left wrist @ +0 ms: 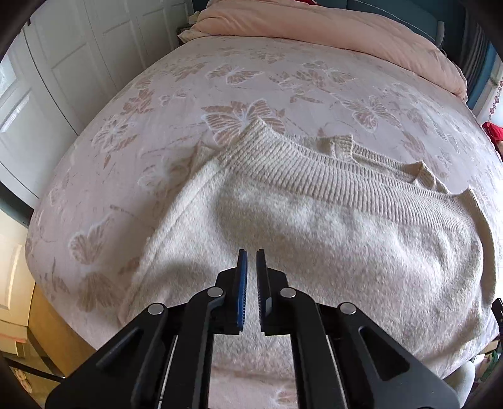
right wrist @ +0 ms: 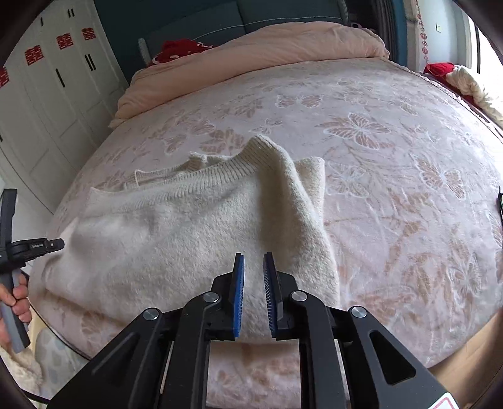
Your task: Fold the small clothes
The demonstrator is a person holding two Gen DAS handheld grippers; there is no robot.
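A cream knitted sweater (left wrist: 314, 226) lies folded on the bed, its ribbed hem along the far side. It also shows in the right wrist view (right wrist: 176, 232), with one fold raised at its right edge. My left gripper (left wrist: 251, 261) hovers above the sweater's near part, its jaws nearly together with a thin gap and nothing between them. My right gripper (right wrist: 254, 264) hovers above the sweater's near right part, slightly open and empty. The left gripper's handle and the hand on it (right wrist: 15, 251) show at the left edge of the right wrist view.
The bed (left wrist: 157, 103) has a pink butterfly-patterned cover. A peach duvet (left wrist: 314, 28) is bunched at the far end. White wardrobe doors (right wrist: 47, 103) stand on the left. Red fabric (right wrist: 440, 67) and a cream cloth lie at the far right.
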